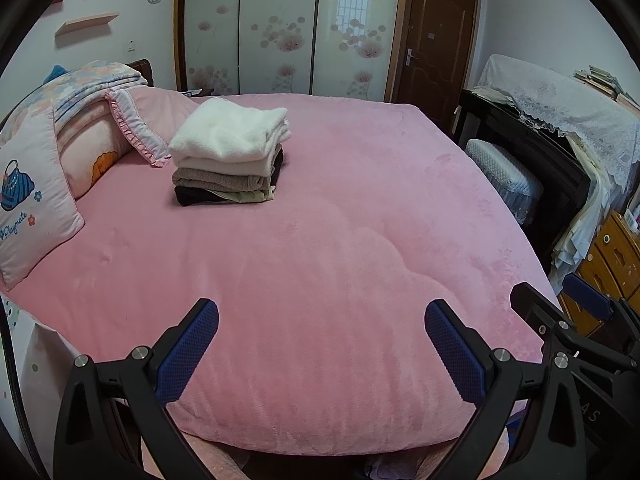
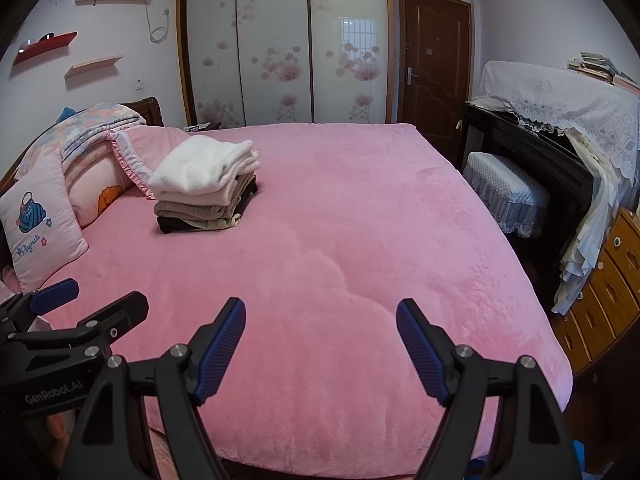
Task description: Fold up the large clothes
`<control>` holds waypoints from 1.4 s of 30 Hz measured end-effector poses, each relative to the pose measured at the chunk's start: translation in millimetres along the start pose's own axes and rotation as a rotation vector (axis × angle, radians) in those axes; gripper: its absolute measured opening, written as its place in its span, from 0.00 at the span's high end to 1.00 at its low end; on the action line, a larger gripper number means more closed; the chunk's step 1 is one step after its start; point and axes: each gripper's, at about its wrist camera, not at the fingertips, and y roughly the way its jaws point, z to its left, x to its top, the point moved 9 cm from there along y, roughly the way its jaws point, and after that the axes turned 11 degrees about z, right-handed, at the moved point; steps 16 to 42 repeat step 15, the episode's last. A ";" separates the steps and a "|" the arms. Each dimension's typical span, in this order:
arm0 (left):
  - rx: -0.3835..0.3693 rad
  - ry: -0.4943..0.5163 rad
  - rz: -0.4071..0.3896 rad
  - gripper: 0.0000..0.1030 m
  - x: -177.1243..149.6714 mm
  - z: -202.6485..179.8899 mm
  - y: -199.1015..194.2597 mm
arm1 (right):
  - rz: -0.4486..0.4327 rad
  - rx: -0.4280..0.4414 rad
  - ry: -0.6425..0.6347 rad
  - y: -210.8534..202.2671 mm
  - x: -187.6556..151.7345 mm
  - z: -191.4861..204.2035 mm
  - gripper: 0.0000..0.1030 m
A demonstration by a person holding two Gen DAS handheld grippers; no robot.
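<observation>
Over the near edge of the pink bed we held both claws released, grasping nothing. Our left claw and right claw hovered side by side, fingers spread wide. We saw the stack of folded clothes lying well apart from them, at the far left of the bed, just beside the pillows.
</observation>
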 end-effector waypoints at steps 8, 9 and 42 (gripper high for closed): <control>0.006 -0.004 0.021 0.00 -3.3 1.6 4.6 | 0.000 0.001 0.001 -0.1 -0.9 -0.1 0.24; 0.004 -0.005 0.023 0.00 -3.6 2.5 4.7 | -0.001 0.000 0.001 -0.2 -1.3 -0.3 0.24; 0.007 -0.002 0.019 0.00 -3.4 4.6 4.5 | 0.000 0.000 0.001 0.6 -2.3 -1.3 0.24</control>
